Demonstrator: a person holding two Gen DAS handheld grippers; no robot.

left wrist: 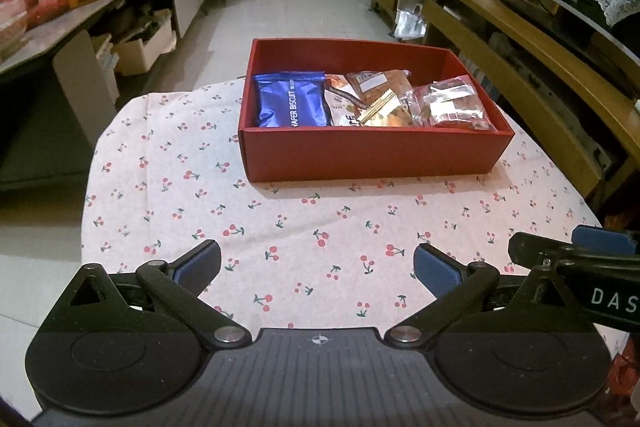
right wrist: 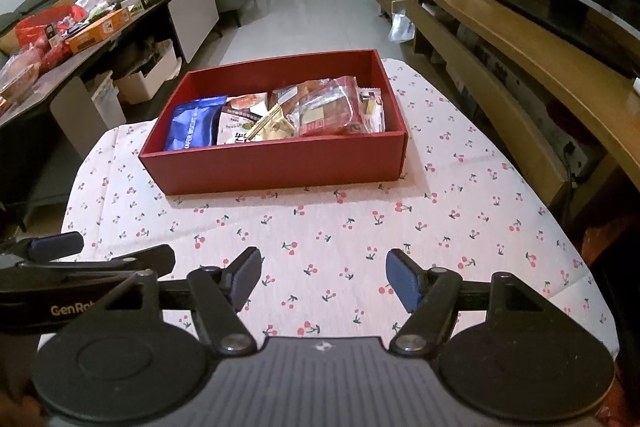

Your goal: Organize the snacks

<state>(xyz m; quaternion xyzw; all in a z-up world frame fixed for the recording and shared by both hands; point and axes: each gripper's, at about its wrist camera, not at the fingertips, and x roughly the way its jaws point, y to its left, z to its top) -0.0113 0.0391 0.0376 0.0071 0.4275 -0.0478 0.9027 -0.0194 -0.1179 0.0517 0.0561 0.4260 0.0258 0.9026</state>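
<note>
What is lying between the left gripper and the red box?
Nothing: only bare cherry-print tablecloth separates the open left gripper from the red box, clearest in the left wrist view.

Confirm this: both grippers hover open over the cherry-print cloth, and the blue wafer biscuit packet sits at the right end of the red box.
Not quite. The blue wafer biscuit packet sits at the left end of the red box, as the left wrist view shows. Left gripper and right gripper are indeed open over the cherry-print cloth.

red box [left wrist: 372,151]: near wall hides packet bottoms | blue wafer packet [left wrist: 290,101]: lettering partly hidden
</note>
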